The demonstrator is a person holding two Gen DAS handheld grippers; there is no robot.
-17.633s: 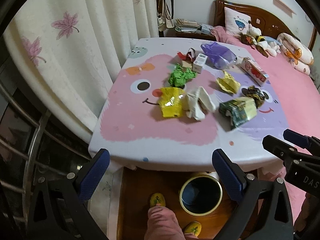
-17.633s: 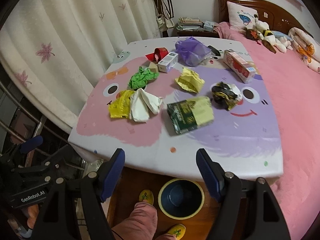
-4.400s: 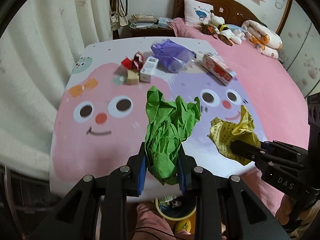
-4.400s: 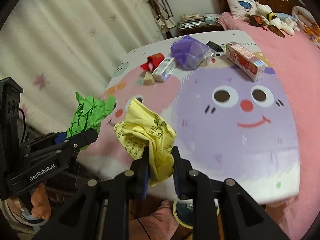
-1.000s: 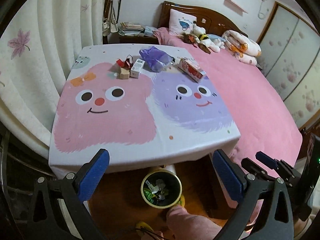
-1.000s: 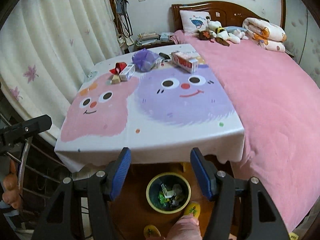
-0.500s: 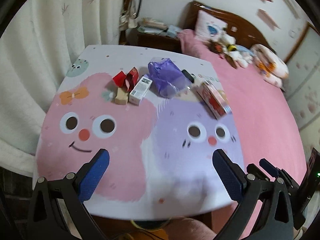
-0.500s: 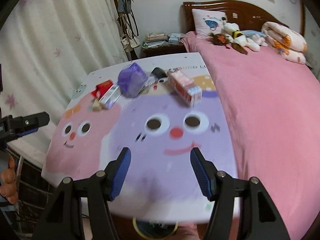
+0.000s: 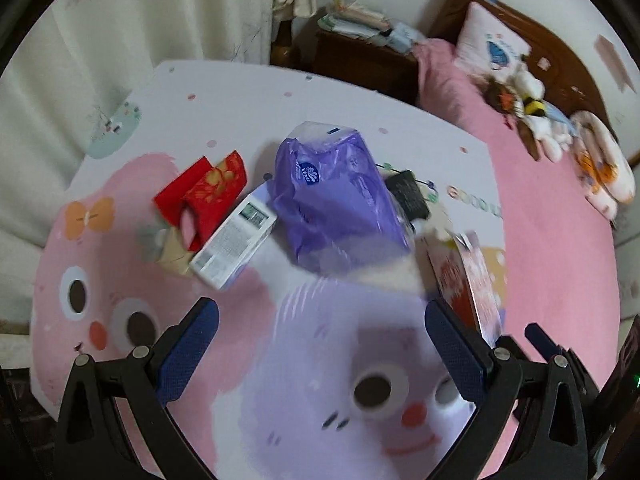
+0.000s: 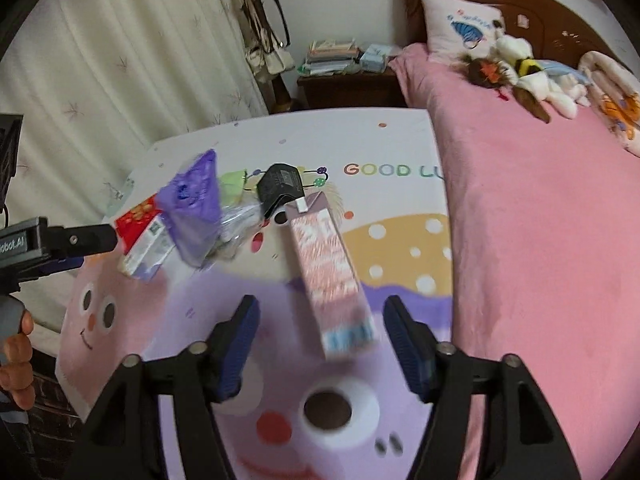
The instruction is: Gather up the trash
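Note:
On the cartoon-face tablecloth (image 9: 240, 120) lie a purple plastic bag (image 9: 336, 200), a white box (image 9: 234, 240), a red envelope (image 9: 204, 196), a small black item (image 9: 408, 194) and a pink carton (image 9: 468, 280). My left gripper (image 9: 320, 322) hovers open just short of the purple bag, holding nothing. My right gripper (image 10: 320, 312) is over the near end of the pink carton (image 10: 328, 268). Its jaws are opening, and the carton lies between the fingertips untouched. To its left are the purple bag (image 10: 192, 208), the white box (image 10: 148, 252) and my left gripper (image 10: 60, 240).
A bed with a pink blanket (image 10: 540, 220) runs along the table's right edge, with plush toys (image 10: 520, 68) and a pillow at its head. A nightstand with stacked books (image 10: 344, 76) stands behind the table. Cream curtains (image 10: 120, 60) hang at the left.
Both grippers have swept forward and down from above the bin at the table's front to over the items at the far end. The right jaws have widened.

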